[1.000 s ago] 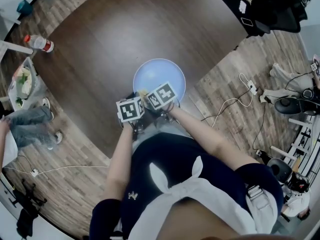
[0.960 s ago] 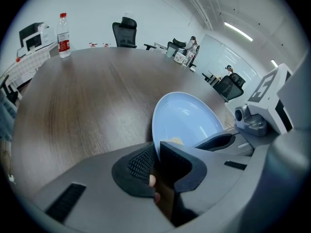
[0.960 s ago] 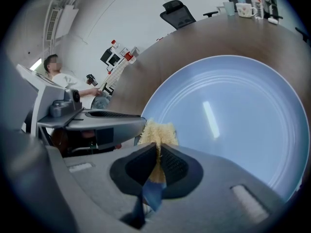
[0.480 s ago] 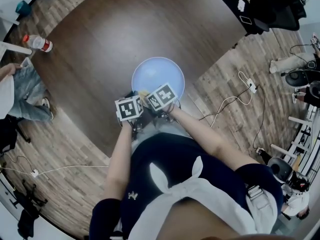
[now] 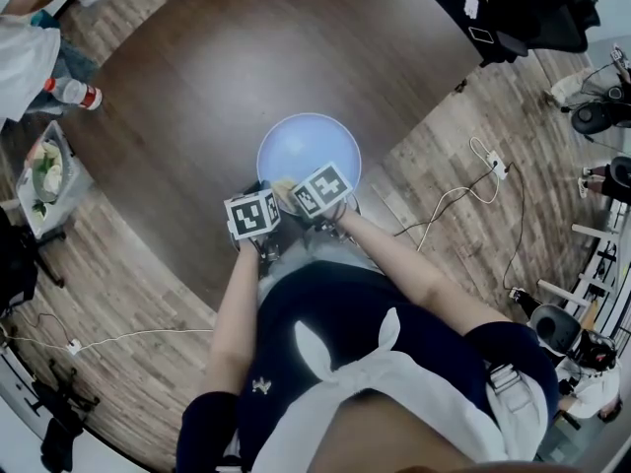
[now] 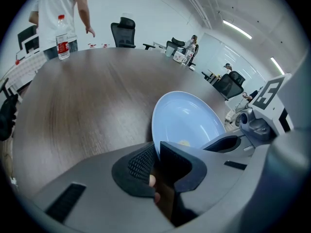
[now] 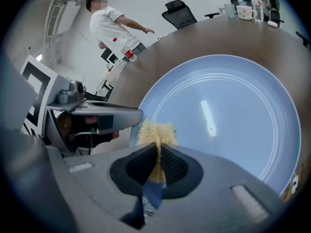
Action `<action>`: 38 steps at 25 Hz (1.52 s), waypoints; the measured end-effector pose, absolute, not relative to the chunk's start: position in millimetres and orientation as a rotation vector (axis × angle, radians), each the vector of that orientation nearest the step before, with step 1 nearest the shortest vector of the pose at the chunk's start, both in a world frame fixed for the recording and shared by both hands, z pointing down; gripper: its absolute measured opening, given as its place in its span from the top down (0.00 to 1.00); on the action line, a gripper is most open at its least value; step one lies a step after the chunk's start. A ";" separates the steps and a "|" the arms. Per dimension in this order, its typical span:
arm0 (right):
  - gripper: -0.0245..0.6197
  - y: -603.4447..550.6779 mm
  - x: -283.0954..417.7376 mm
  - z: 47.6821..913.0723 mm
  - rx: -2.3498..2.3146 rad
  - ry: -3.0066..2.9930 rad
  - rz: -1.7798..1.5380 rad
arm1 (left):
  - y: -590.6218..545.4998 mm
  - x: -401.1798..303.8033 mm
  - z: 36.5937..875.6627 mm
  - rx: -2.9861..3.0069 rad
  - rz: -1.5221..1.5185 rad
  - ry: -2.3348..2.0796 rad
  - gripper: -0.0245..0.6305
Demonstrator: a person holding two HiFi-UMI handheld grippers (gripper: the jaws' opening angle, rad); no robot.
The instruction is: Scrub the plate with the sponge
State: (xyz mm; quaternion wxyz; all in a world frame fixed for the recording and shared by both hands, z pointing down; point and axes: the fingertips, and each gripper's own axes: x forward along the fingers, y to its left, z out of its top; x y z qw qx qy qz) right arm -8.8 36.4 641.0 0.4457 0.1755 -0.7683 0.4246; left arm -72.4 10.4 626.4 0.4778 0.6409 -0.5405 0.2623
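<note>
A pale blue plate [image 5: 308, 148] rests on the dark wooden table [image 5: 227, 77], close to the near edge. My left gripper [image 6: 158, 157] is shut on the plate's [image 6: 187, 120] near rim. My right gripper [image 7: 158, 152] is shut on a yellow sponge [image 7: 156, 135] with a blue underside; the sponge's yellow tip sits over the near-left rim of the plate [image 7: 228, 115]. In the head view both grippers' marker cubes, left [image 5: 252, 214] and right [image 5: 321, 188], sit side by side at the plate's near edge, and a sliver of sponge [image 5: 284, 183] shows between them.
A water bottle with a red label [image 5: 71, 91] stands at the table's far left edge. A person in a white shirt [image 7: 114, 25] stands beside it. Office chairs [image 5: 513, 18] ring the table, and cables [image 5: 463, 200] lie on the floor to the right.
Both grippers, the plate and the sponge stay where they were. The person at the left has walked from beside the table toward its far left corner.
</note>
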 end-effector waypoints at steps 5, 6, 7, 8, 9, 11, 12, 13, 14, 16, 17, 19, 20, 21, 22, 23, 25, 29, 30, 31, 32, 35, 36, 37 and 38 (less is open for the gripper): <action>0.93 32.8 1.0 642.1 0.437 -1.893 1.048 | 9.2 -71.5 627.2 1.565 0.643 -1.321 0.89; 0.93 31.7 1.9 642.3 0.439 -1.892 1.051 | 9.1 -71.9 627.1 1.565 0.644 -1.320 0.89; 0.93 30.6 2.6 642.5 0.440 -1.891 1.054 | 9.0 -72.4 627.1 1.565 0.644 -1.320 0.89; 0.93 29.8 3.3 642.5 0.441 -1.890 1.057 | 9.1 -72.9 627.0 1.565 0.644 -1.319 0.89; 0.93 29.4 4.3 642.5 0.443 -1.888 1.059 | 9.2 -73.4 626.9 1.565 0.644 -1.319 0.89; 0.93 28.9 7.2 642.0 0.446 -1.885 1.062 | 9.5 -73.8 626.6 1.564 0.643 -1.317 0.89; 0.93 28.3 8.9 641.7 0.448 -1.884 1.061 | 9.5 -73.7 626.4 1.564 0.643 -1.317 0.89; 0.93 27.5 10.8 641.5 0.449 -1.883 1.060 | 9.4 -73.3 626.3 1.565 0.643 -1.317 0.89; 0.93 26.7 12.7 641.5 0.450 -1.882 1.059 | 9.3 -72.9 626.2 1.565 0.644 -1.318 0.89; 0.93 24.9 15.8 642.0 0.453 -1.880 1.061 | 9.3 -72.6 626.6 1.565 0.645 -1.318 0.89; 0.93 24.0 16.8 642.4 0.457 -1.880 1.065 | 9.5 -72.9 626.9 1.564 0.645 -1.318 0.89; 0.93 22.2 18.4 643.0 0.467 -1.878 1.075 | 9.8 -73.9 627.2 1.564 0.645 -1.319 0.89; 0.93 21.2 19.5 643.1 0.472 -1.876 1.079 | 9.6 -74.2 627.1 1.565 0.645 -1.319 0.89; 0.92 20.2 21.0 643.0 0.477 -1.874 1.083 | 9.4 -74.1 626.9 1.566 0.644 -1.319 0.89; 0.93 19.0 22.6 642.9 0.482 -1.873 1.085 | 9.4 -73.8 626.8 1.566 0.644 -1.319 0.89; 0.93 17.6 24.4 642.7 0.486 -1.872 1.088 | 9.4 -73.5 626.6 1.566 0.645 -1.319 0.89; 0.93 14.3 28.1 642.2 0.496 -1.869 1.094 | 8.9 -73.4 626.1 1.566 0.645 -1.319 0.89; 0.93 9.0 38.1 641.9 0.518 -1.864 1.080 | 9.3 -72.2 625.4 1.566 0.645 -1.321 0.89; 0.93 7.9 41.5 641.6 0.523 -1.863 1.074 | 9.5 -71.0 625.1 1.565 0.645 -1.321 0.89; 0.93 6.7 44.8 641.2 0.527 -1.861 1.069 | 9.8 -69.9 624.7 1.565 0.645 -1.321 0.89; 0.92 5.8 47.4 640.8 0.531 -1.859 1.067 | 9.9 -69.3 624.3 1.565 0.645 -1.321 0.89; 0.93 2.6 51.9 640.5 0.538 -1.853 1.063 | 9.7 -69.8 623.7 1.565 0.644 -1.323 0.89; 0.93 1.2 53.2 640.6 0.541 -1.850 1.059 | 9.4 -70.1 623.7 1.565 0.644 -1.322 0.89; 0.92 -0.1 54.5 640.8 0.544 -1.848 1.055 | 9.1 -70.5 623.9 1.565 0.644 -1.322 0.89; 0.92 -1.4 55.9 641.2 0.547 -1.845 1.050 | 9.0 -71.1 624.2 1.565 0.644 -1.322 0.89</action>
